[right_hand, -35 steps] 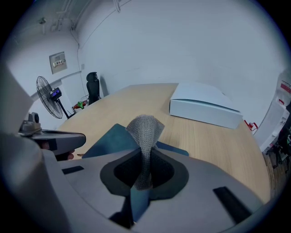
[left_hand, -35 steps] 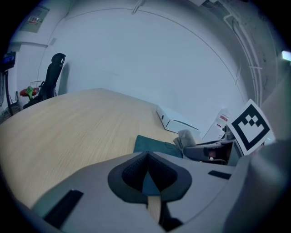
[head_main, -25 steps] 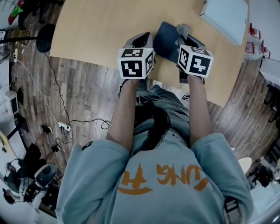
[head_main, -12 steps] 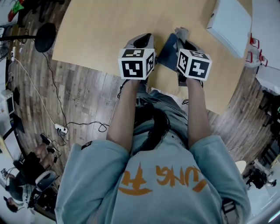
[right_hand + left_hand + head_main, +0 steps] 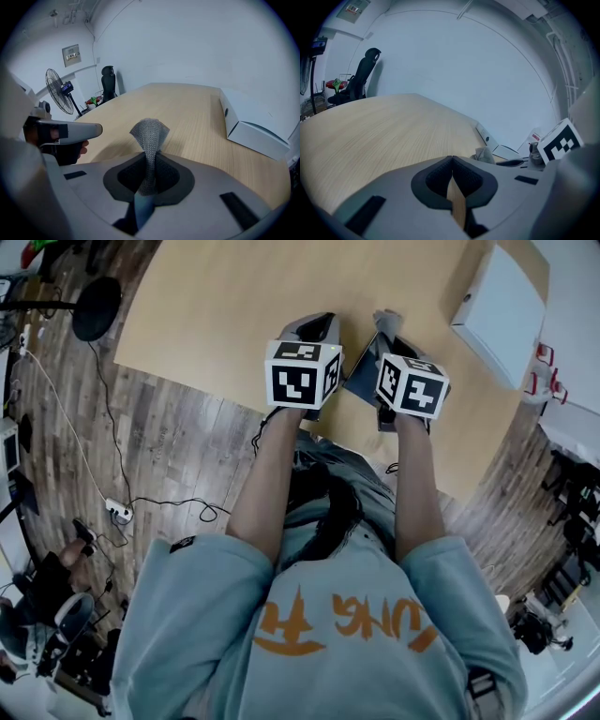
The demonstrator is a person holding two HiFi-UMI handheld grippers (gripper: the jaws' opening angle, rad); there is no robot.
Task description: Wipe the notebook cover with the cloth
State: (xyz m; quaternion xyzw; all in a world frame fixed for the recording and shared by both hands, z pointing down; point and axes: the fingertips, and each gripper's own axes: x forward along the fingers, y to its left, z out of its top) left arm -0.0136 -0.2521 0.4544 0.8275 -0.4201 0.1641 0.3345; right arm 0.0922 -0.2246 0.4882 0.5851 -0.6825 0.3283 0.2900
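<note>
1. Since a second ago the claws have been drawn closer together, so less of the notebook is seen between them, at the near edge of the bench.
2. The cloth is pinched in the right claw, with a fold left standing past the tips, presumably as the wiping pad.
3. The left claw is closed on nothing and held beside the notebook, probably to steady it.
</note>
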